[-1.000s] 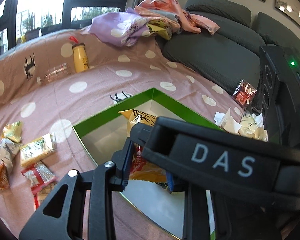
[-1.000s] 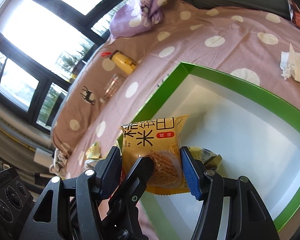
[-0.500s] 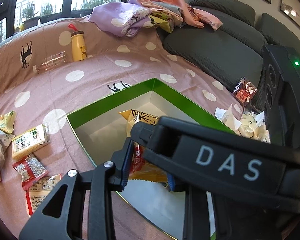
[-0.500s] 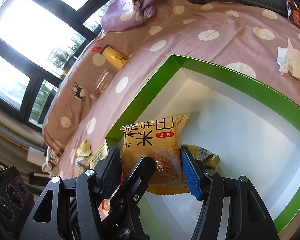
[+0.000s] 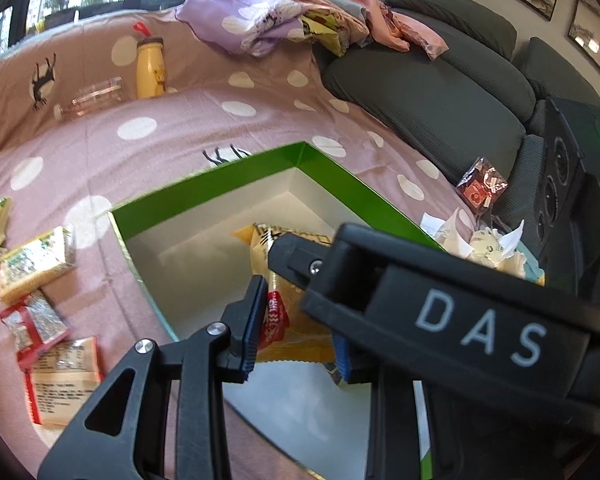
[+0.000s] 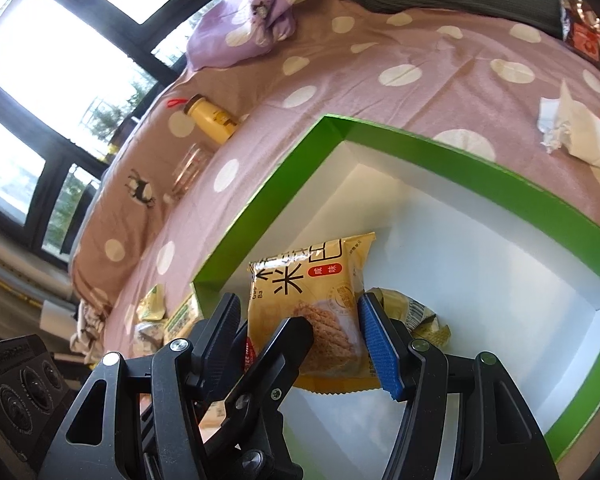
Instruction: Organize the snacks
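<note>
Holding a yellow rice-cracker packet (image 6: 312,312) upright over the white inside of a green-rimmed box (image 6: 440,152), right gripper (image 6: 300,340) clamped on both its sides. Pinching a red-edged wrapper (image 5: 275,316), left gripper (image 5: 296,344) shut on it, just beside. Lying loose on spotted pink cloth (image 5: 140,160), more snack packets (image 5: 36,264).

Box (image 5: 204,200) nearer, loose packets (image 5: 36,264) shifted
</note>
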The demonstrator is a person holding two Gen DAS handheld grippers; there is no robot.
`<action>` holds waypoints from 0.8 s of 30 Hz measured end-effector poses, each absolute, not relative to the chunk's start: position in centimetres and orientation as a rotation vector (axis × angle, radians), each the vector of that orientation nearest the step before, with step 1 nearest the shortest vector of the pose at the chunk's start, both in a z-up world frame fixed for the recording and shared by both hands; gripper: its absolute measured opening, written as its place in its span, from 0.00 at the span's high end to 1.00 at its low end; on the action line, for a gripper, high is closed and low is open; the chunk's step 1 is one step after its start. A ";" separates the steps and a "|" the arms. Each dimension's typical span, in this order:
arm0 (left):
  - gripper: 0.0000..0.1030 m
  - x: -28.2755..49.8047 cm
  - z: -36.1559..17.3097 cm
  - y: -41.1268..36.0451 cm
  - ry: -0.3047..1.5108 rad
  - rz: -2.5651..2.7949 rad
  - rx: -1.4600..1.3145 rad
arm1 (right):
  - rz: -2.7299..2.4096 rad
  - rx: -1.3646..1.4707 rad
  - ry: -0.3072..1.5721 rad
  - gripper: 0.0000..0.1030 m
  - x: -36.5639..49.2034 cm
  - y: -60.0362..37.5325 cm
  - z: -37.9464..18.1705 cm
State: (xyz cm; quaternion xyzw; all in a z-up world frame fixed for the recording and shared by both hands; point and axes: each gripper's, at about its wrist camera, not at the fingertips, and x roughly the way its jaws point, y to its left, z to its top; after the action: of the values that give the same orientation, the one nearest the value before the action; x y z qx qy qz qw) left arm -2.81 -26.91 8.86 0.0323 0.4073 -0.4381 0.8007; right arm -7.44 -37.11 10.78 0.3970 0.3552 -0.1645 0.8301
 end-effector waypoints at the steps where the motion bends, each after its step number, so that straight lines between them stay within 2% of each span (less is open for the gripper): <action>1: 0.72 -2.9 8.8 -27.1 0.877 -0.941 0.069 | -0.358 0.848 0.753 0.37 -7.5 -37.3 10.7; 10: 0.71 -2.2 8.2 -27.1 0.916 -0.922 0.018 | -0.377 0.869 0.733 0.38 -7.9 -38.0 10.5; 15: 0.67 -2.0 9.0 -25.8 0.898 -0.886 -0.008 | -0.380 0.850 0.676 0.38 -8.5 -38.0 11.5; 17: 0.53 -2.0 9.9 -24.6 0.881 -0.873 -0.027 | -0.376 0.839 0.647 0.36 -8.7 -37.7 12.2; 21: 0.45 -2.3 11.7 -21.3 0.820 -0.821 -0.048 | -0.364 0.793 0.612 0.34 -8.7 -36.6 13.6; 23: 0.37 -2.2 12.4 -19.2 0.805 -0.767 -0.055 | -0.334 0.760 0.607 0.32 -8.4 -35.4 14.3; 24: 0.35 -2.2 12.6 -18.1 0.801 -0.741 -0.058 | -0.319 0.751 0.608 0.31 -8.3 -35.0 14.5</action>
State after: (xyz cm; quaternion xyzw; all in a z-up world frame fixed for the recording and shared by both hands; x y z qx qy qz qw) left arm -2.22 -18.14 12.58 -0.0276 0.3810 -0.3523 0.8544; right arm -8.25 -35.04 14.47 0.3595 0.2910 -0.1528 0.8733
